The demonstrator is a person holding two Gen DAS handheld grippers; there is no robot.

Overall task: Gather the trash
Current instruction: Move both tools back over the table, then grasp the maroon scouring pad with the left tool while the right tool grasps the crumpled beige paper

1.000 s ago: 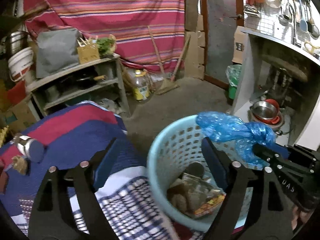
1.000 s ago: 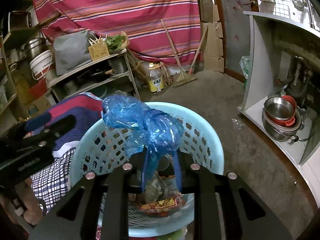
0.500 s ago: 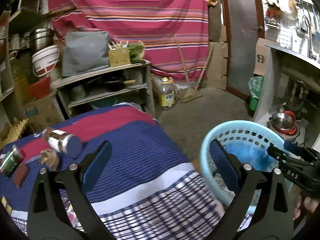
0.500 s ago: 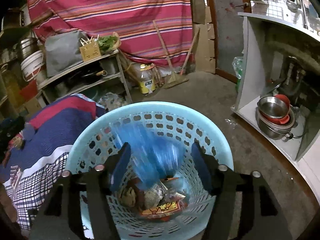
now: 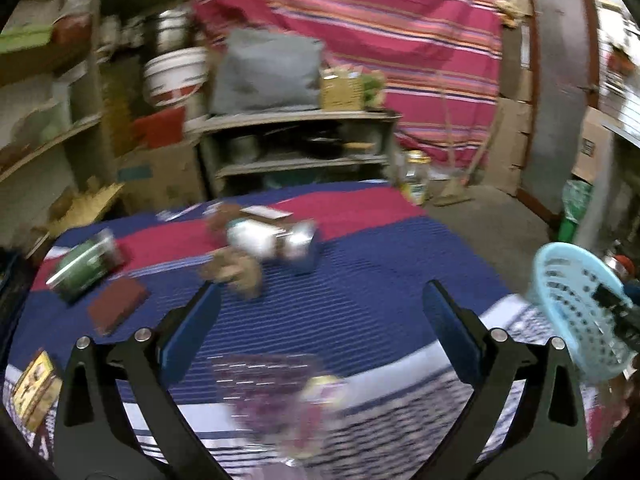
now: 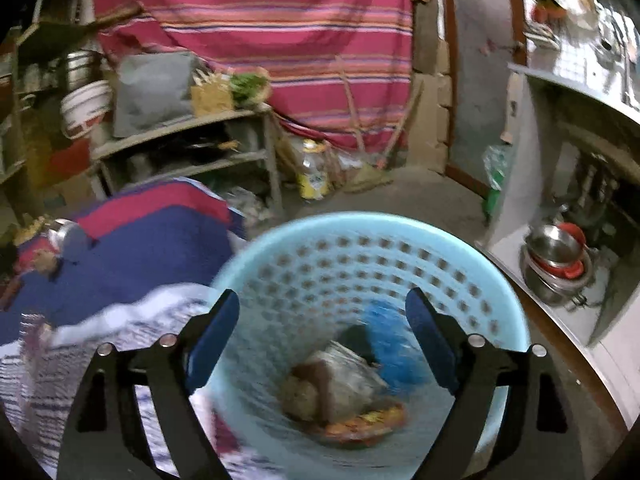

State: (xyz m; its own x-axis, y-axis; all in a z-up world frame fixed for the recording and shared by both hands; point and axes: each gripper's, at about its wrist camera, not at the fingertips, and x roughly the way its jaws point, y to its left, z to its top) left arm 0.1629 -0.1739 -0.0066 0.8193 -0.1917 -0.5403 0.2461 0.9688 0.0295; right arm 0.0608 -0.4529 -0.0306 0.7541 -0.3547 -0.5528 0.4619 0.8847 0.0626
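A light blue perforated basket (image 6: 472, 264) stands beside the bed and also shows at the right edge of the left wrist view (image 5: 560, 280). Inside it lie a blue plastic bag (image 6: 394, 344), crumpled wrappers (image 6: 344, 380) and an orange packet (image 6: 360, 424). My right gripper (image 6: 322, 344) is open and empty above the basket. My left gripper (image 5: 320, 328) is open and empty above the striped bed cover (image 5: 360, 288). On the cover lie a white and silver can (image 5: 272, 240), brown crumpled scraps (image 5: 240, 272), a green packet (image 5: 84, 268), a dark red packet (image 5: 116, 308) and a purple wrapper (image 5: 276, 396).
A yellow packet (image 5: 34, 392) lies at the cover's left edge. A grey shelf unit (image 5: 300, 148) stands behind the bed. A bottle (image 6: 314, 176) and a broom (image 6: 368, 176) are on the floor. Metal bowls (image 6: 556, 252) sit on a low shelf at the right.
My right gripper opened and the blue bag dropped into the basket. My left gripper swung left, from over the basket to over the bed cover.
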